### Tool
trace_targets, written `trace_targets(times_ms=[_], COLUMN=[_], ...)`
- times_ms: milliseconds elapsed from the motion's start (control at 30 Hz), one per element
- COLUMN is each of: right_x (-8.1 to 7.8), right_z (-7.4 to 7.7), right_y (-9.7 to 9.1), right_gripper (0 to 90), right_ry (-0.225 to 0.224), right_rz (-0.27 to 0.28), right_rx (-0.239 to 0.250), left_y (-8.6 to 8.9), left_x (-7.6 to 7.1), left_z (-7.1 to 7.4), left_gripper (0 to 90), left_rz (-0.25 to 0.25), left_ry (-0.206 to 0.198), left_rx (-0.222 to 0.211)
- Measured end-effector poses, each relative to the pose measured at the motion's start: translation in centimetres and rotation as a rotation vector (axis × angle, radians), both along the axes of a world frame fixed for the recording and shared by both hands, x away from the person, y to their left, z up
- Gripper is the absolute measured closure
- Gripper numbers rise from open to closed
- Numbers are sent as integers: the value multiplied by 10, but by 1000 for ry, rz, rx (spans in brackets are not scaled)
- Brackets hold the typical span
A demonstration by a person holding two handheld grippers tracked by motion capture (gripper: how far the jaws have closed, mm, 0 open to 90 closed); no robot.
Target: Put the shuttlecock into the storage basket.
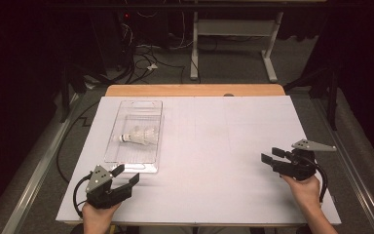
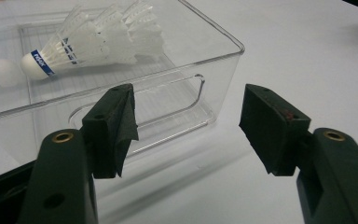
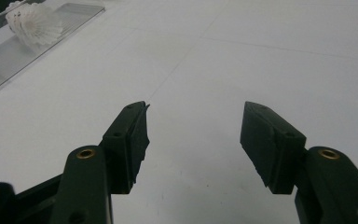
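1. High view: a white table surface (image 1: 214, 161) is seen, with a clear plastic bin (image 1: 135, 136) set lengthwise on its left half.
2. A white shuttlecock (image 1: 139, 136) is seen lying on its side inside the bin, roughly at mid-length, its cork tip turned toward the bin's left wall.
3. The left gripper (image 1: 126, 174) is held in a hand (image 1: 97, 214) near the front left corner of the table, just in front of the bin's near end; its jaws are spread apart and nothing is clasped between them.
4. In the left gripper view, the bin's near wall with its cut-out handle (image 2: 168, 105) is seen just beyond the parted pads (image 2: 121, 126), and the shuttlecock (image 2: 88, 44) is seen behind it, a blue band around its base.
5. The right gripper (image 1: 271, 160) is held at the right side of the table, well apart from the bin, pointed leftward.
6. In the right gripper view, its jaws are seen parted over bare table, with nothing between them.
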State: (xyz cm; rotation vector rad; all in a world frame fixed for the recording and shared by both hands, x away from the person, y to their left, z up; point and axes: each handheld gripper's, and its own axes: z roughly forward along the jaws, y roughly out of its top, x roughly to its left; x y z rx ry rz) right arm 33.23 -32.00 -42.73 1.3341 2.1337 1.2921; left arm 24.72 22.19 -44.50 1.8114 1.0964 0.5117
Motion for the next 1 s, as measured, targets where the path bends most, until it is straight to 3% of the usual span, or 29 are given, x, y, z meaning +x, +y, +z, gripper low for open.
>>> trace_targets(times_ms=[1000], right_x=[-24], right_z=[-10], right_y=[-4], right_gripper=[388], right_ry=[-31], right_rz=[-1], right_rx=[17], left_y=[1], left_x=[0], left_z=[0], left_gripper=[367], left_rz=[5], left_ry=[1], left_rx=[-3])
